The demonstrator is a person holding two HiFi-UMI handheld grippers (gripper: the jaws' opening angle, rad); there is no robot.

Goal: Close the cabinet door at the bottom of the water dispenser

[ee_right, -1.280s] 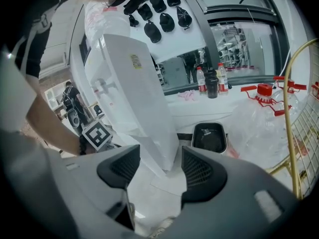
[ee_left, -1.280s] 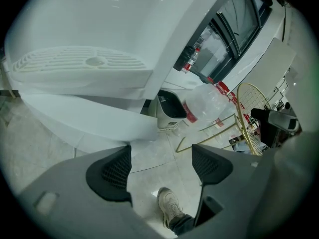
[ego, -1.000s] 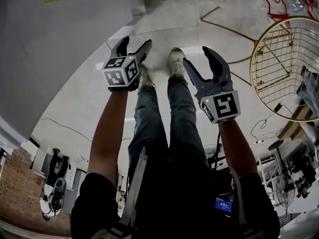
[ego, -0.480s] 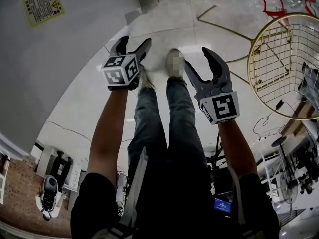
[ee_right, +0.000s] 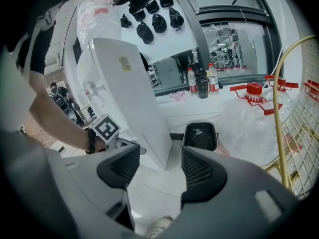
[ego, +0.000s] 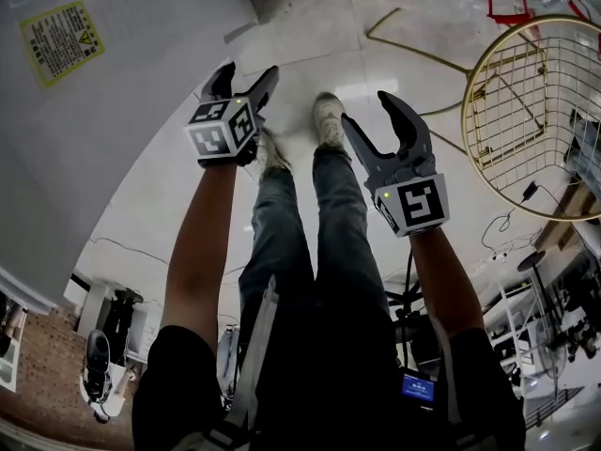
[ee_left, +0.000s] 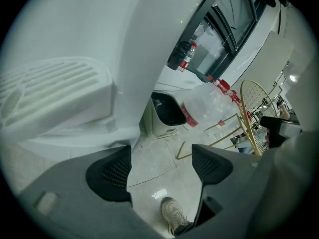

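The white water dispenser (ego: 103, 130) fills the left of the head view, with a yellow label (ego: 61, 41) on its side. In the right gripper view the water dispenser (ee_right: 130, 96) stands as a tall white slab. I cannot make out its bottom cabinet door. My left gripper (ego: 242, 75) is open and empty just right of the dispenser's lower corner. In the left gripper view the left gripper (ee_left: 162, 169) frames floor, with the dispenser's ribbed white wall (ee_left: 50, 86) close on the left. My right gripper (ego: 373, 113) is open and empty over the floor; the right gripper (ee_right: 158, 169) points past the dispenser.
A black-lined bin (ee_right: 200, 135) stands on the floor behind the dispenser. A clear water jug with red cap (ee_right: 254, 106) lies to its right. A gold wire basket (ego: 535, 111) stands at the right. The person's legs and shoes (ego: 329, 120) are between the grippers.
The left gripper has shifted a little left and up towards the dispenser. The head view has tilted, so the yellow label sits lower. The right gripper has stayed put.
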